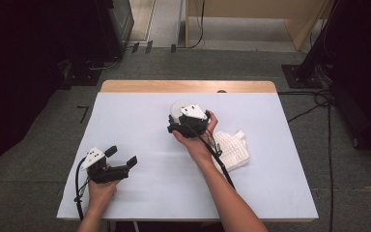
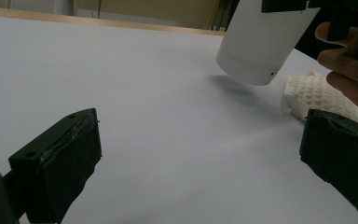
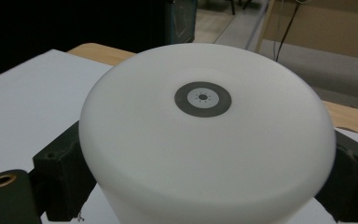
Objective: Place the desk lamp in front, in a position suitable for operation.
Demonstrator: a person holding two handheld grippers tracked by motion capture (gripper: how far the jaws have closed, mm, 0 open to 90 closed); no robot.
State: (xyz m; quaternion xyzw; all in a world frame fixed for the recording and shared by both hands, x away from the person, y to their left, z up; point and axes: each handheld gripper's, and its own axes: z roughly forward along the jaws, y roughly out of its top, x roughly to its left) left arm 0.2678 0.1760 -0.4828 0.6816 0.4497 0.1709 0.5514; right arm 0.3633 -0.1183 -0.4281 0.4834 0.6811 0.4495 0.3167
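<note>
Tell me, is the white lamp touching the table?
Apart. In the left gripper view the lamp hangs tilted above the table, with its shadow separate below.

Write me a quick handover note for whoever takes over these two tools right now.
Right tool: shut on the white cylindrical lamp with a domed top and grey round button, jaws on either side of its body, held lifted and tilted above the white table sheet.
Left tool: open, holding nothing, low over the near-left part of the sheet.
White waffle-weave cloth: lying crumpled on the sheet beside the right forearm, untouched.
Done: lamp picked up.
Left: probably set the lamp down; whether the cloth comes into it cannot be told.
</note>
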